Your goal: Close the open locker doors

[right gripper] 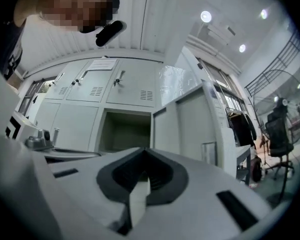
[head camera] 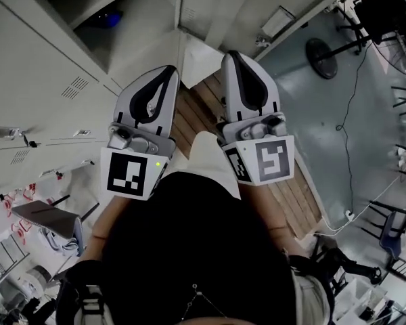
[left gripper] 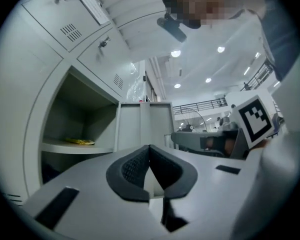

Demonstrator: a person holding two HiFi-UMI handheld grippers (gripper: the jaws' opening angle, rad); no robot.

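Grey lockers fill the left of the head view. One compartment stands open and dark inside, with its door swung out. My left gripper and right gripper are held side by side in front of the person's body, short of the lockers and touching nothing. In the left gripper view the open compartment holds a yellow thing on its shelf, with the open door beyond my left gripper, whose jaws meet. The right gripper view shows the open compartment and door ahead of my shut right gripper.
Closed lockers with key handles sit above the open one. A round stand base and a cable lie on the grey floor at the right. An office chair and a hanging jacket stand past the door.
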